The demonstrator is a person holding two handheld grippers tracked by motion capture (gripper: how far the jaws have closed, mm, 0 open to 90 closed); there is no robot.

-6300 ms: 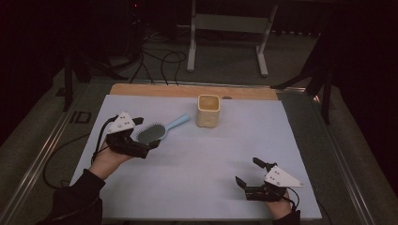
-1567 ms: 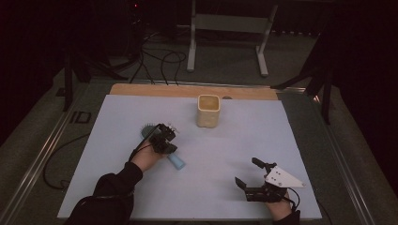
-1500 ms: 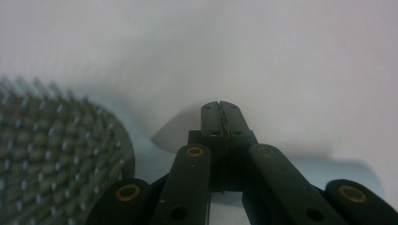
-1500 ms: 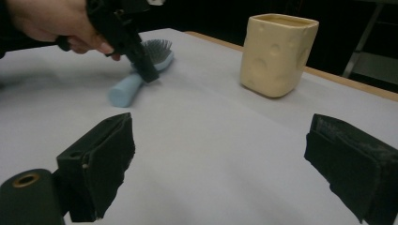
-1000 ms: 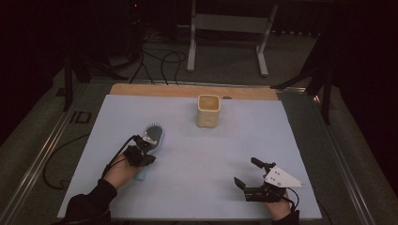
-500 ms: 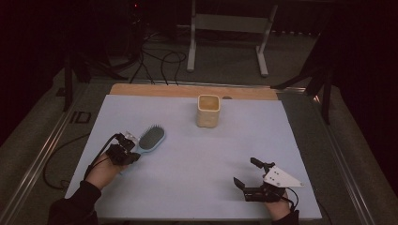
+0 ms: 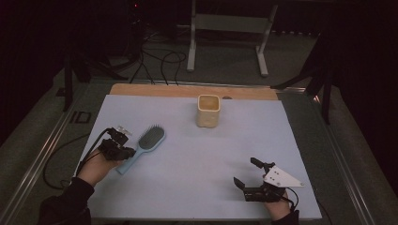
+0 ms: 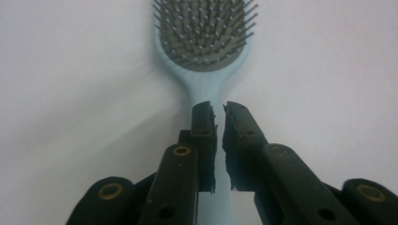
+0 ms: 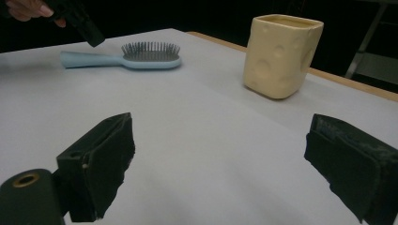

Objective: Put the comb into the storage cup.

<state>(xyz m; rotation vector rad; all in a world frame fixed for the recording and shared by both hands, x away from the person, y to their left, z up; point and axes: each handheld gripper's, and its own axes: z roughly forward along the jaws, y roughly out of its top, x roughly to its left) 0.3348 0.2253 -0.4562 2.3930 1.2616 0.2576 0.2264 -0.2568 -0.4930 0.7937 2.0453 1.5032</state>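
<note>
Left gripper view: hand-held gripper (image 8: pixel 218 112) nearly closed above hairbrush (image 8: pixel 205 51) handle, w/o clear grip.

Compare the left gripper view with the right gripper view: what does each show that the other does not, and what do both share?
Left gripper view alone: the left gripper, its jaws nearly shut above the handle of the hairbrush, bristles seen from over them. Right gripper view alone: the right gripper with jaws wide apart, and the cheese-patterned yellow cup standing upright. Both share the light blue hairbrush lying bristles up on the white table cover.
</note>
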